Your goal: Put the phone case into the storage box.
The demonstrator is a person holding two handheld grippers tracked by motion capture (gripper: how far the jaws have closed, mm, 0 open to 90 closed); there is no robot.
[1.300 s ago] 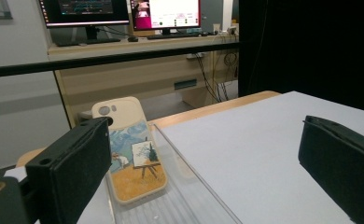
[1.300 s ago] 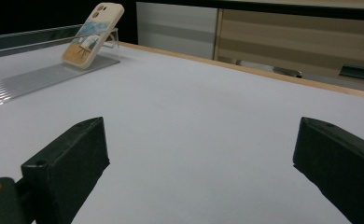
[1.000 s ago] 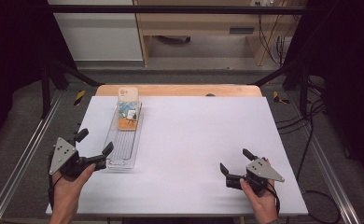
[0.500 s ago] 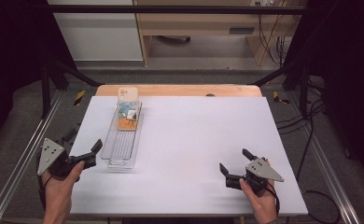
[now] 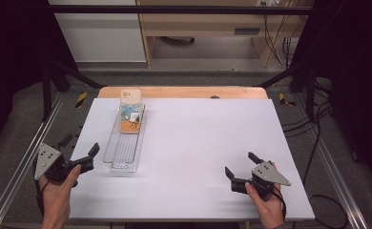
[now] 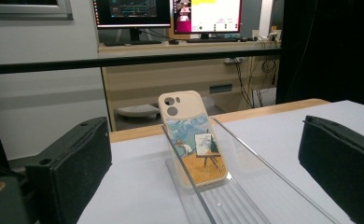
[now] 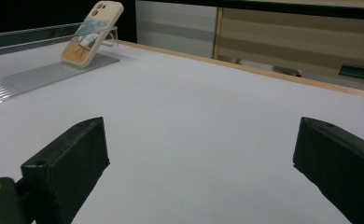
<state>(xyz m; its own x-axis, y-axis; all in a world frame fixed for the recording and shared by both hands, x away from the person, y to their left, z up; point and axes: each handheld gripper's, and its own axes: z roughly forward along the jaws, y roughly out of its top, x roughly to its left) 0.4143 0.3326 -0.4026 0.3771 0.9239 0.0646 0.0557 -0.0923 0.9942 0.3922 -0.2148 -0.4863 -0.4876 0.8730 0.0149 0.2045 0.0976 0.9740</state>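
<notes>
The left gripper (image 5: 79, 151) hovers at the table's (image 5: 198, 143) left edge, jaws apart and empty; ahead between them stands the clear tray (image 6: 245, 186), with the phone case (image 6: 192, 139) leaning at its far end. The right gripper (image 5: 241, 168) has its jaws apart too, with the phone case far ahead, left of its left jaw.

**A:** So what do the handheld rigs look like up close? Talking about the left gripper (image 5: 81, 153) and the right gripper (image 5: 241, 166).

**B:** Both are matte black with two chunky, blocky jaws, slightly rounded at the corners. Each has a grey three-cornered plate on top with small dark dots like screws near the corners. In the gripper views there's a small round hole in the jaw face and a brass-coloured ring at the lower left corner of the frame. Hands and forearms are bare, no sleeves showing.
</notes>
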